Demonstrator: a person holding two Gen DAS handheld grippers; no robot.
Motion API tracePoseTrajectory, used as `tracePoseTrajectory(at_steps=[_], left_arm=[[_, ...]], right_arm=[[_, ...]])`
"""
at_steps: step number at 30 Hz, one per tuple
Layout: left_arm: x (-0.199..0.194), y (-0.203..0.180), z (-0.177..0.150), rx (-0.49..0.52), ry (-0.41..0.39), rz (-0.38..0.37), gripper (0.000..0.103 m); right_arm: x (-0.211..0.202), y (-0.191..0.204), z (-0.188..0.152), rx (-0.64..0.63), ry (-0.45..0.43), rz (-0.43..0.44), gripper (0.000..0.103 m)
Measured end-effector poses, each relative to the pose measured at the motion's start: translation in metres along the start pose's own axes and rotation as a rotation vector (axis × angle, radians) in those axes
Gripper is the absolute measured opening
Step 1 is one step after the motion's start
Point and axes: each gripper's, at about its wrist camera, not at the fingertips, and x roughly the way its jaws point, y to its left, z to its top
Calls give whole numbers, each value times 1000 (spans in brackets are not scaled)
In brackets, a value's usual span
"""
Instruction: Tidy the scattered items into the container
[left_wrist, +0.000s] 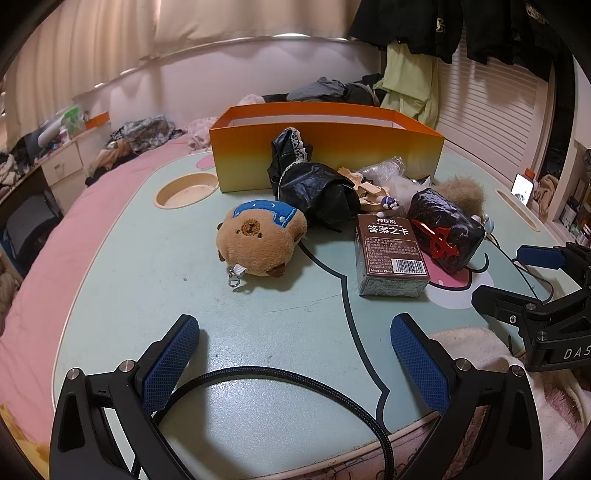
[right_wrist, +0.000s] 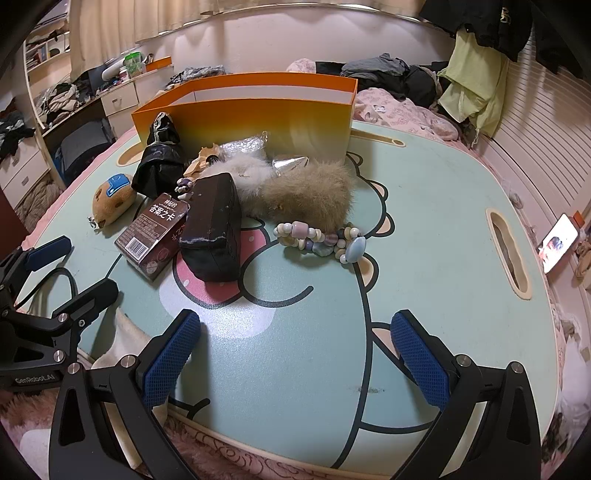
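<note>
I read the brown card box (left_wrist: 389, 254) first: white Chinese characters 答案之卡 on top, a block of small print I could not make out, a white barcode and "Made in China" near its lower edge. It lay flat on the mint cartoon-printed table (left_wrist: 184, 295), touching the black glossy block (left_wrist: 445, 229) at its three o'clock, which carried a red scissor-shaped emblem on its face. The right gripper's (right_wrist: 295, 350) body showed "DAS" in the left view, and the left gripper's (left_wrist: 295, 354) body read "GenRobot.AI" in the right view.

Both claws hung low over the near table edge with their blue cross-hatched pads spread wide apart, nothing between them. A braided black cable (left_wrist: 295, 380) looped under the left one.

The brown plush head (left_wrist: 260, 240), soft pile with a stitched blue patch and a metal clasp, sat at nine o'clock of the card box, just apart from it. Behind it, crinkled black cloth (left_wrist: 314, 188) with a lace trim leaned against the orange container (left_wrist: 328, 147), an open-topped card box with a yellow fade toward its base, at twelve o'clock of the pile. A tan fur tuft (right_wrist: 310, 195) and whiter fluff (right_wrist: 243, 173) lay just in front of the container, and a pastel bead bracelet (right_wrist: 321, 240) with chunky round and barrel beads touched the tan fur at its six o'clock.
</note>
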Motion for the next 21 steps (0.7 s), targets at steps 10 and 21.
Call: tracePoseTrajectory(at_steps=[10, 21], left_arm=[[0, -3, 1, -3, 13, 9, 103], [-3, 1, 0, 4, 18, 3, 103]], right_arm=[[0, 1, 0, 3, -1, 0, 103], [0, 0, -1, 4, -2, 1, 103]])
